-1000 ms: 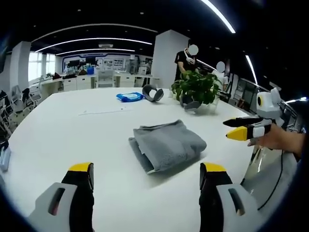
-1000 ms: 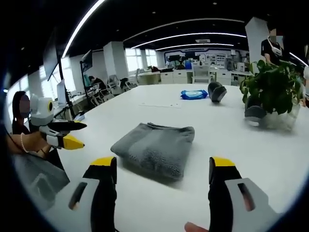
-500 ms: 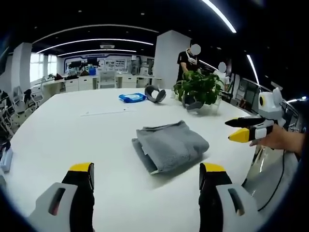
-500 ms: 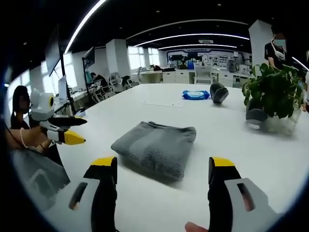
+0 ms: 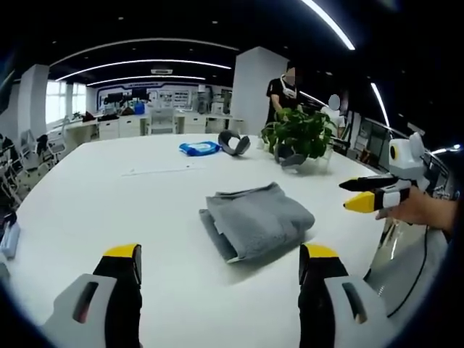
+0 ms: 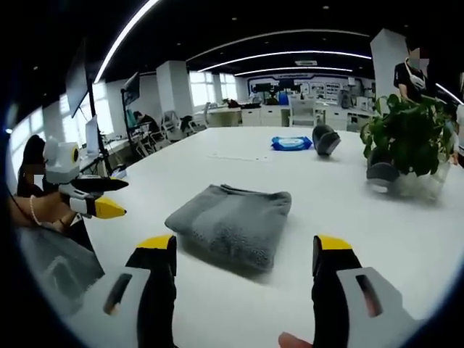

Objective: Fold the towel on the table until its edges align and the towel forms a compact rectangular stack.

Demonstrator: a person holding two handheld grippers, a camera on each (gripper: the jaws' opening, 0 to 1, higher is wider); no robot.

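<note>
Left gripper [image 5: 217, 257] hangs low over the near edge of the table [image 5: 109, 196], jaws spread wide, nothing between them. Right gripper [image 6: 243, 250] is the same — jaws apart, empty, hovering above the near edge on its own side. Each one shows in the other's view too, held off the table's edge, a hand [image 5: 417, 210] wrapped behind the right one.

Between them, out toward the middle of the table, lies the towel [image 5: 257, 221] — grey, already folded into a thick rectangular stack, layers showing along its near side in the left gripper view. Neither gripper touches it.

My read: the folding looks finished, and this is the stand-off at the end. The next move, if any, calls only for a check on the edges; the top layer's far edge seems slightly rumpled, though the fisheye makes that hard to judge.

Containers: a plant [image 5: 297, 130] stands in a pot near the far right edge, leaves spilling over so the pot itself is mostly hidden. A blue packet [image 5: 199, 147] and a dark curved thing [image 5: 232, 141] sit loose beyond the towel.
</note>
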